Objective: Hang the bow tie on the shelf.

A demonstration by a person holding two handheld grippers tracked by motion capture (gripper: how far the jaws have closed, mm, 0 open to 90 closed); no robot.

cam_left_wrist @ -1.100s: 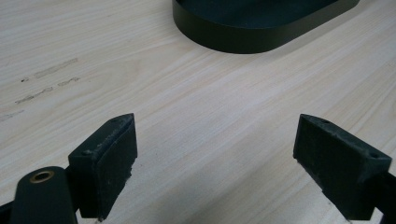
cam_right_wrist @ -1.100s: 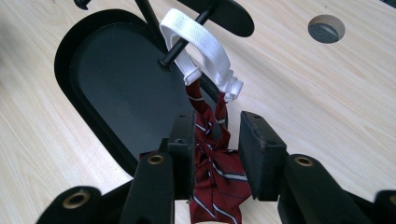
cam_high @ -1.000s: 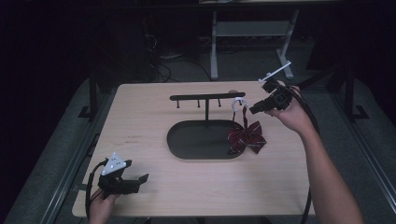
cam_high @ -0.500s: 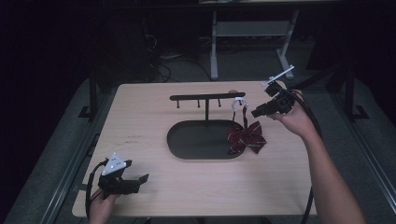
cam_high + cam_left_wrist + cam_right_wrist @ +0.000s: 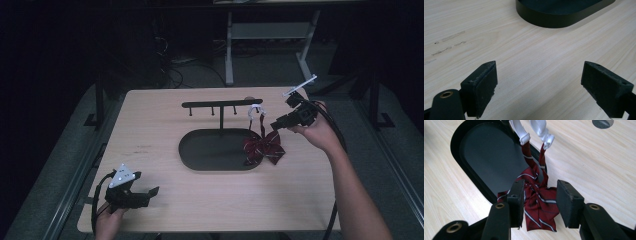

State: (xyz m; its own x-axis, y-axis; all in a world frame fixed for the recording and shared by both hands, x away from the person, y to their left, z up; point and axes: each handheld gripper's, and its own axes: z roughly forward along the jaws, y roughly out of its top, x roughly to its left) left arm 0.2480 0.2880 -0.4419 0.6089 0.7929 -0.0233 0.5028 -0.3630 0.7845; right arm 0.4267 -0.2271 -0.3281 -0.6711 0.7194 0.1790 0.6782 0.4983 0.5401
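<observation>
Hanging appears done: on the tabletop (image 5: 150, 130) one black stand with an oval tray base (image 5: 210, 150) sits near the centre, and one maroon striped bow tie (image 5: 263, 146) dangles by its white strap (image 5: 255, 109) from the right end of the crossbar (image 5: 221, 104), resting on the tray's right rim. The right gripper (image 5: 537, 202), jaws apart and empty, sits just beside the bow, so next it likely needs only a clean retreat. The left gripper (image 5: 539, 82) lies open and empty near the tabletop's front-left corner.

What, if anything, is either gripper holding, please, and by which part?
Nothing is held. The right gripper is open above the bow tie; the left gripper is open over bare table.
</observation>
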